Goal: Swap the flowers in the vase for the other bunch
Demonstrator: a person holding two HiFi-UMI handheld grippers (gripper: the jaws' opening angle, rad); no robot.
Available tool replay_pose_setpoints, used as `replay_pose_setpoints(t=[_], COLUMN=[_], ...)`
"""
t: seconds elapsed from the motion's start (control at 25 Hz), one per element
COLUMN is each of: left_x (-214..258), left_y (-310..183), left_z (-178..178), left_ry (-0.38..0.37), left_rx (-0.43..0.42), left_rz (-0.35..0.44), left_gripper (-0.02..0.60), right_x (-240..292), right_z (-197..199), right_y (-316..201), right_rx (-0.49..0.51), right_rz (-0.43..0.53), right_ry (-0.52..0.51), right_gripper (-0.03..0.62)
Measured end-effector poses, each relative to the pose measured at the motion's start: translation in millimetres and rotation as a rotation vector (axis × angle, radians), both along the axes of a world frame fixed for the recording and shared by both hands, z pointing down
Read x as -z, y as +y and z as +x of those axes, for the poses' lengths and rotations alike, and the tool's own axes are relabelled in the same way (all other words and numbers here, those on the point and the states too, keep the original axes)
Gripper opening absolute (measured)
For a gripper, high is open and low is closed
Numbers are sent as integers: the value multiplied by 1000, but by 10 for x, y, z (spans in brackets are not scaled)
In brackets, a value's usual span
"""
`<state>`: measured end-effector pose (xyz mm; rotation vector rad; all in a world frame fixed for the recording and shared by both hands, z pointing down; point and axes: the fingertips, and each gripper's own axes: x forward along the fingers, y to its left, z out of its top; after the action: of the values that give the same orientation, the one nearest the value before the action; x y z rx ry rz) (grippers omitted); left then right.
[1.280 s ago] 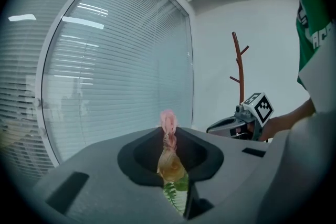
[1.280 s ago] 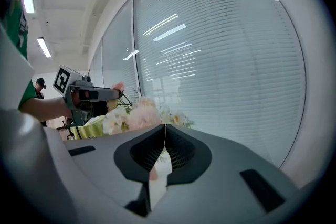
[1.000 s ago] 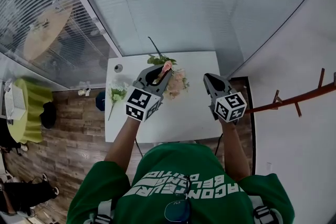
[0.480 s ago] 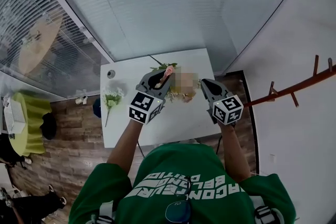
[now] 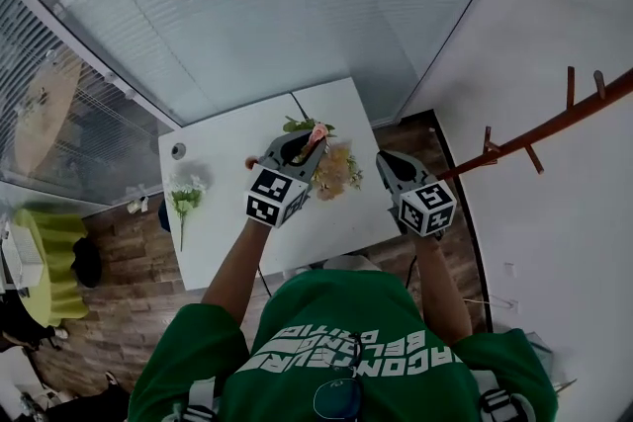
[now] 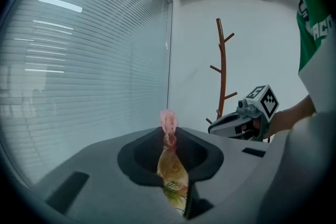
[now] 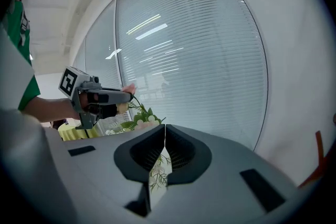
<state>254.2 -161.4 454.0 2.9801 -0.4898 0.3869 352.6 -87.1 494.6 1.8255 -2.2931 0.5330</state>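
A bunch of peach and pink flowers point(image 5: 334, 169) with green leaves hangs above the white table point(image 5: 227, 212). My left gripper point(image 5: 315, 135) is shut on it, and a pink bud point(image 6: 168, 121) sticks out past the jaw tips. The same bunch point(image 7: 139, 117) shows beside the left gripper point(image 7: 101, 97) in the right gripper view. My right gripper point(image 5: 381, 159) is shut with nothing in it, level with the left one and just off the table's right edge. A second bunch, white and green point(image 5: 184, 201), lies on the table's left side. A small round grey vessel point(image 5: 178, 150) stands at the back left corner.
Glass walls with blinds point(image 5: 247, 15) run behind the table. A brown coat rack point(image 5: 554, 119) stands at the right by the white wall. Wooden floor point(image 5: 109, 311) lies left of the table, with a green-covered table point(image 5: 45, 257) beyond.
Both grippers, and the pink bunch with the left one, have shifted toward the table's right side and a little lower. The head view has swung, so the table sits further left.
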Motion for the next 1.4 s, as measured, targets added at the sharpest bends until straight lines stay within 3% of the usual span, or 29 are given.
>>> replay_pose_setpoints(t=[0.56, 0.96, 1.4], left_x=[-435, -1054, -1750], left_y=[278, 428, 498], left_z=[811, 996, 1092], left_ry=[-56, -127, -213], left_rx=[-99, -145, -143], left_rz=[-38, -89, -159], left_gripper=[67, 67, 67], right_x=[-254, -527, -809], right_z=[678, 885, 836], right_y=[468, 639, 643], right_rx=[-93, -107, -96], right_rz=[-50, -106, -145], right_ry=[-22, -44, -83], right_gripper=[14, 14, 14])
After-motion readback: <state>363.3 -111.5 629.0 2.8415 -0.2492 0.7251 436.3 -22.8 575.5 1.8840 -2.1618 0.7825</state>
